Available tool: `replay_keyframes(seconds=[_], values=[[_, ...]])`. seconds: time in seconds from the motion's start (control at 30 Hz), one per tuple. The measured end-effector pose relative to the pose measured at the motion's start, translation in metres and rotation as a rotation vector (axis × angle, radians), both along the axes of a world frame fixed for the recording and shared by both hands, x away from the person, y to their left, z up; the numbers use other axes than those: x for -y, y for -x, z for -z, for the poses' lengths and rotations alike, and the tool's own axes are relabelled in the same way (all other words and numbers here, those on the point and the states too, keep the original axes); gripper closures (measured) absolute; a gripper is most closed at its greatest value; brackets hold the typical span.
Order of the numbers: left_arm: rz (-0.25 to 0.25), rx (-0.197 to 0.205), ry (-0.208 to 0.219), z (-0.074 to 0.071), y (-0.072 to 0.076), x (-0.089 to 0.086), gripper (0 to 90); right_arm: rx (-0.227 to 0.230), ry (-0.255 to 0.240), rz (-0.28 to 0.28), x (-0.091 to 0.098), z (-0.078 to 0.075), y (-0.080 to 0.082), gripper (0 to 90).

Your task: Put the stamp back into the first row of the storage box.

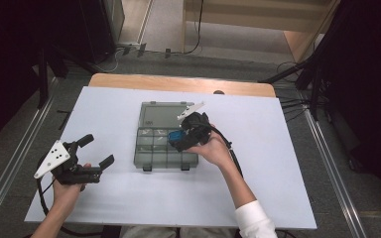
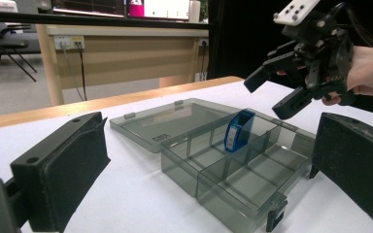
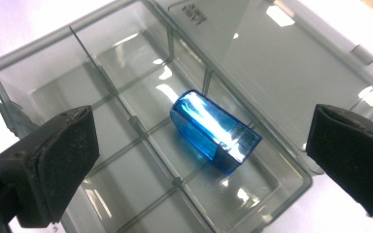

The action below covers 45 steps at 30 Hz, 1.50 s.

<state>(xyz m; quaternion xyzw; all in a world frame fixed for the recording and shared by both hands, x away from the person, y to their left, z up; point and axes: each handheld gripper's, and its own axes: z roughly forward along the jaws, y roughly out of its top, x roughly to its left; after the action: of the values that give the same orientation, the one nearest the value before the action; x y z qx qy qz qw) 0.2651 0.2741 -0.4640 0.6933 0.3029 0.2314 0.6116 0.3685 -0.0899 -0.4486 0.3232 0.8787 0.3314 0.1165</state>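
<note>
**Blue case sits in the open organizer box**

The white counter carries a smoky organizer box, lid laid flat behind it. Above the box's right side hangs the right gripper, fingers released and spread wide, nothing between them. Left of the box, well apart, the left gripper rests with fingers spread, empty. A small blue case stands in a compartment beside the lid hinge, with low dividers around it.

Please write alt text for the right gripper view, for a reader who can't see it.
A small blue translucent box lies in a compartment of an open smoky-grey organizer case, next to the hinge of its flat-lying lid. The right gripper hangs above it, looking down, its two black jaws spread wide on either side and touching nothing.
</note>
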Motion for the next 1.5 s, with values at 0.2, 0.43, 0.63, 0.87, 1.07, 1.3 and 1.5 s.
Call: replay_keyframes(seconds=[0.2,0.43,0.63,0.87,1.07,1.3,1.5], values=[[-0.001,-0.002,0.001,0.0,0.0,0.0,0.0,0.04,-0.048,0.068,0.017,-0.009,0.012,0.0],[-0.001,-0.002,0.004,0.0,0.0,0.0,0.0,0.051,-0.077,0.127,0.043,-0.017,0.024,0.0],[-0.001,-0.008,0.012,0.001,-0.001,0.001,0.0,0.076,-0.094,0.169,0.064,-0.021,0.036,0.0],[-0.003,-0.012,0.022,0.001,-0.003,0.001,0.0,0.099,-0.137,0.209,0.086,-0.022,0.051,0.0],[-0.001,-0.008,0.015,0.002,-0.003,0.002,0.0,0.112,-0.148,0.237,0.102,-0.02,0.063,0.0],[-0.004,-0.01,0.014,0.001,-0.002,0.002,0.0,0.157,-0.197,0.274,0.122,-0.015,0.082,0.0],[-0.003,-0.002,0.0,0.001,-0.001,0.003,0.0,0.17,-0.227,0.3,0.14,-0.007,0.094,0.0]])
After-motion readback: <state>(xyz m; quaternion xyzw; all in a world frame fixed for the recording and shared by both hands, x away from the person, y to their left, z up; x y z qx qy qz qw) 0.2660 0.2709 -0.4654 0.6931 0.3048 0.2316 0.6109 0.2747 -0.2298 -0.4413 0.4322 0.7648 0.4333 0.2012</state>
